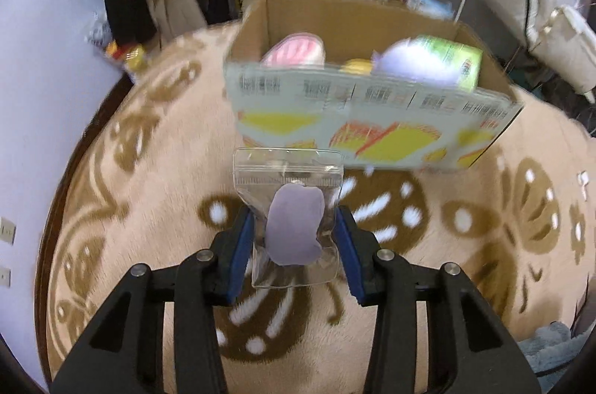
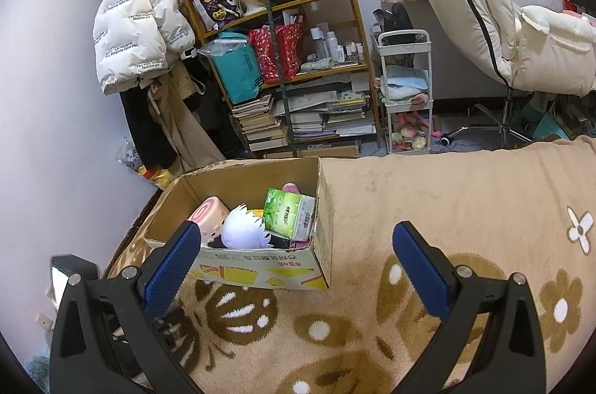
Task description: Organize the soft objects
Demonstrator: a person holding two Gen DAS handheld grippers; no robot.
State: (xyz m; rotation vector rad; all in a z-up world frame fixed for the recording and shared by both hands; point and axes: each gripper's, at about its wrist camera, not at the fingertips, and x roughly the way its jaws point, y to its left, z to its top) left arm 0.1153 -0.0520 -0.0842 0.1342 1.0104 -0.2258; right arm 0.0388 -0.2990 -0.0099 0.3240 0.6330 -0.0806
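Observation:
My left gripper (image 1: pixel 294 226) is shut on a clear zip bag (image 1: pixel 288 170) that holds a soft purple piece (image 1: pixel 294 226), lifted above the beige blanket in front of the cardboard box (image 1: pixel 372 129). The box holds a pink swirl plush (image 1: pixel 298 49), a white plush (image 1: pixel 413 62) and a green tissue pack (image 1: pixel 452 58). In the right wrist view the same box (image 2: pixel 324 207) sits ahead on the left with the pink plush (image 2: pixel 208 211), white plush (image 2: pixel 242 230) and tissue pack (image 2: pixel 287 211). My right gripper (image 2: pixel 294 237) is open and empty above the blanket.
A beige flowered blanket (image 2: pixel 447 200) covers the surface. Behind stand a cluttered wooden shelf (image 2: pixel 290 58), hanging coats (image 2: pixel 138 21), a white trolley (image 2: pixel 406 88) and a cream padded chair (image 2: pixel 484 2). The wall (image 2: pixel 56 133) is at left.

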